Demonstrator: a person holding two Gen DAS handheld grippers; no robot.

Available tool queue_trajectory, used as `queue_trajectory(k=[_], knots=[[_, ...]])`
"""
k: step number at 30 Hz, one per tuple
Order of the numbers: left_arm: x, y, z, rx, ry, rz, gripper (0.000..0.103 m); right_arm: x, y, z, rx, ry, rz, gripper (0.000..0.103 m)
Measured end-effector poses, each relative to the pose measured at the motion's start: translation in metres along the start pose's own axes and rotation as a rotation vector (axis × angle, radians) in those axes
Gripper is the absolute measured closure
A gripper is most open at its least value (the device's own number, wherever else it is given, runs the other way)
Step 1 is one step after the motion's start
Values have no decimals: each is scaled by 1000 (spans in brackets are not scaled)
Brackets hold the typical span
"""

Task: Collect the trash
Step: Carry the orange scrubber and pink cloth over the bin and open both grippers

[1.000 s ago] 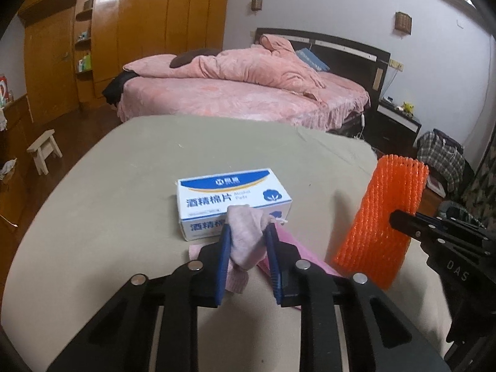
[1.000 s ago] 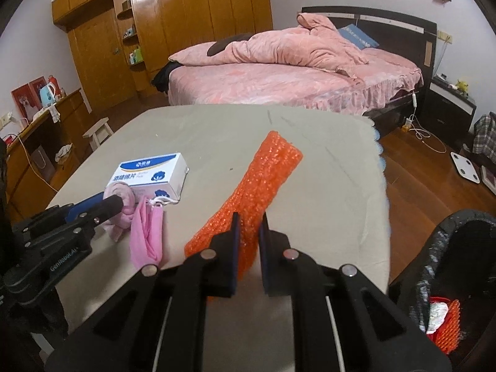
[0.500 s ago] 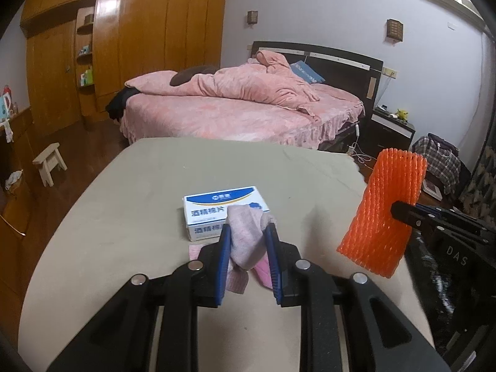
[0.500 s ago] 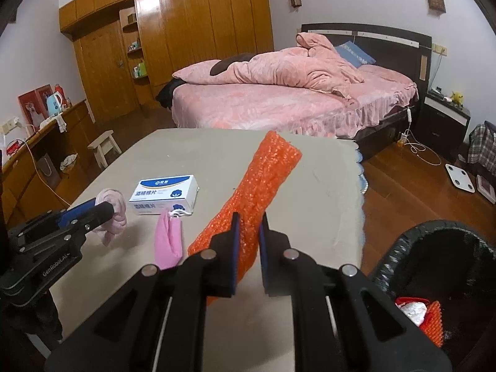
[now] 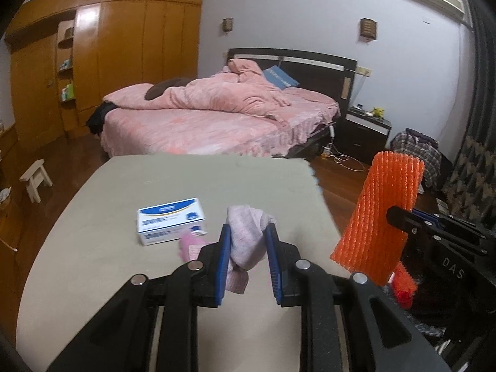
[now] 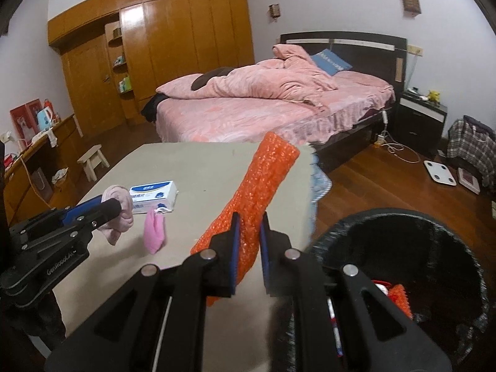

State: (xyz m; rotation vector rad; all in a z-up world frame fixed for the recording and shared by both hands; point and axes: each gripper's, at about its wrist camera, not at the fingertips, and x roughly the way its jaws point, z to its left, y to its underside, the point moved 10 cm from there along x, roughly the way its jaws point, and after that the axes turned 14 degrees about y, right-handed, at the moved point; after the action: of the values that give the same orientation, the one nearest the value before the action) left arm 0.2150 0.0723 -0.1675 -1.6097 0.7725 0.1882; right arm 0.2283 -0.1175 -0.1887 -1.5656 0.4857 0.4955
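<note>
A: What is each tool gripping?

B: The right gripper (image 6: 248,226) pinches the orange foam net (image 6: 257,192) near its lower end, so it can hang over the black bin (image 6: 403,217) at the table's (image 6: 192,161) corner. The left gripper (image 5: 248,238) clamps a pale pink cloth (image 5: 246,238) lifted off the table.

A: Anything left?

B: A pink mask (image 6: 155,232) and a blue-and-white box (image 6: 153,197) lie there.

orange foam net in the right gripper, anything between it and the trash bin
Nothing visible. The orange foam net, clamped in the right gripper, hangs just left of the open black-lined trash bin, with only open air between them.
</note>
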Motion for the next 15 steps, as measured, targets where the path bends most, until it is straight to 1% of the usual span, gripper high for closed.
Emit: queue_trajectory(k=[15], knots=[[7,-3,-100,79,138,-1,80,-38,21,-90,73,124,-24,91]])
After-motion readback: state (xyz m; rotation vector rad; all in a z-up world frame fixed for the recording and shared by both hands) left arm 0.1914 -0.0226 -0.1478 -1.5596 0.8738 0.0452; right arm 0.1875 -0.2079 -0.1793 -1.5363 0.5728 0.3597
